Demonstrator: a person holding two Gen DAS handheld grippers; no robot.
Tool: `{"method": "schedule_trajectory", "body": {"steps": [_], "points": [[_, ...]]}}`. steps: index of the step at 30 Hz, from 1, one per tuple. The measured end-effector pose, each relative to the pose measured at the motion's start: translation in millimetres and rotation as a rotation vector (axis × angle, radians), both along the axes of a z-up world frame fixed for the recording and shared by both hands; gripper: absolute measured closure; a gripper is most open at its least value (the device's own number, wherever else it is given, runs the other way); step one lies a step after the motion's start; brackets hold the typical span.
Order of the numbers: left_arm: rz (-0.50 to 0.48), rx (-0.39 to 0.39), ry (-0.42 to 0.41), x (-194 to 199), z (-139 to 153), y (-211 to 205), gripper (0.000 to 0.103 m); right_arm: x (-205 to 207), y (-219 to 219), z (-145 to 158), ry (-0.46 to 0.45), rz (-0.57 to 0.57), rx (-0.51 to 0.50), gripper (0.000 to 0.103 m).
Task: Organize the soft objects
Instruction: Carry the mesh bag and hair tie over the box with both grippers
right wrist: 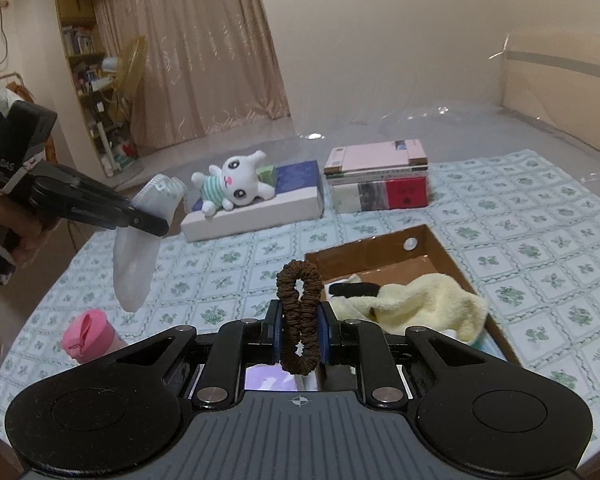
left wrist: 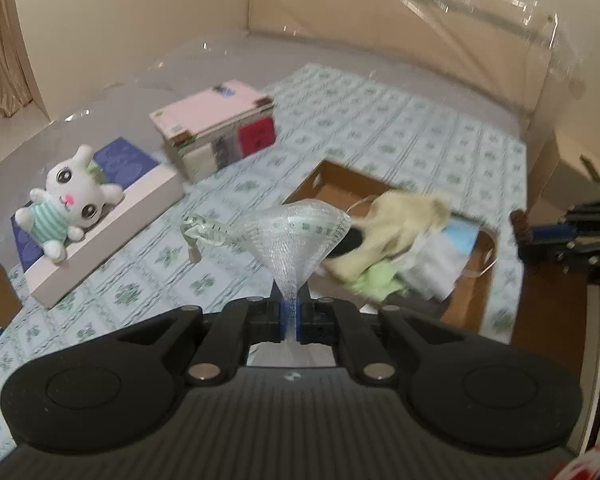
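Gripping a white mesh sock (right wrist: 134, 264) in the left gripper (right wrist: 150, 224), jaws clamped; right gripper (right wrist: 300, 330) pinches a brown scrunchie (right wrist: 299, 316) near the cardboard box (right wrist: 448, 252).

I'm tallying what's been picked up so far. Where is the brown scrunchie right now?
The brown scrunchie is clamped upright in the right gripper, bottom centre of the right wrist view, just in front of the cardboard box holding the yellow towel.

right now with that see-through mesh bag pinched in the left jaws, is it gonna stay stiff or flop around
Probably floppy: the mesh bag hangs limp below the left gripper, whose jaws pinch it into a thin neck. It likely weighs little, being thin and see-through. It may swing and snag as it moves, since a ribbon-like strip seems to trail beside it.
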State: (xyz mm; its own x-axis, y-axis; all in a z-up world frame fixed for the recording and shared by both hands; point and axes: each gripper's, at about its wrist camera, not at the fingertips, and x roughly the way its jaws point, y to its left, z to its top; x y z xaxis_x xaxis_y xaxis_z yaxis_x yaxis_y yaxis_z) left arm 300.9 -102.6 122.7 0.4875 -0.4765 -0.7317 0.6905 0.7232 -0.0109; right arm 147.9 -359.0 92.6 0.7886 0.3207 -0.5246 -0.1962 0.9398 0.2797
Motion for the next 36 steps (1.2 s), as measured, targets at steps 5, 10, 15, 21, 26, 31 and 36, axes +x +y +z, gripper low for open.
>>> {"method": "schedule_trajectory", "body": {"steps": [5, 10, 15, 21, 26, 31, 36], "points": [[0.011, -0.093, -0.019, -20, 11, -21, 0.099, -10, -19, 5, -0.012, -0.035, 0.010, 0.085], [0.012, -0.175, -0.012, -31, 14, -47, 0.099, -15, -44, 2, -0.008, -0.077, 0.028, 0.085], [0.031, -0.239, 0.011, -39, 7, -76, 0.099, -20, -68, -5, 0.005, -0.108, 0.041, 0.085], [0.093, -0.281, 0.037, -46, -13, -103, 0.100, -22, -84, -14, 0.010, -0.124, 0.052, 0.085], [0.113, -0.286, 0.056, -49, -27, -121, 0.100, -24, -95, -22, 0.023, -0.133, 0.067, 0.085], [0.107, -0.262, 0.058, -53, -38, -134, 0.100, -28, -105, -26, 0.033, -0.153, 0.077, 0.085], [0.106, -0.252, 0.073, -54, -45, -142, 0.100, -32, -113, -31, 0.047, -0.166, 0.082, 0.085]]}}
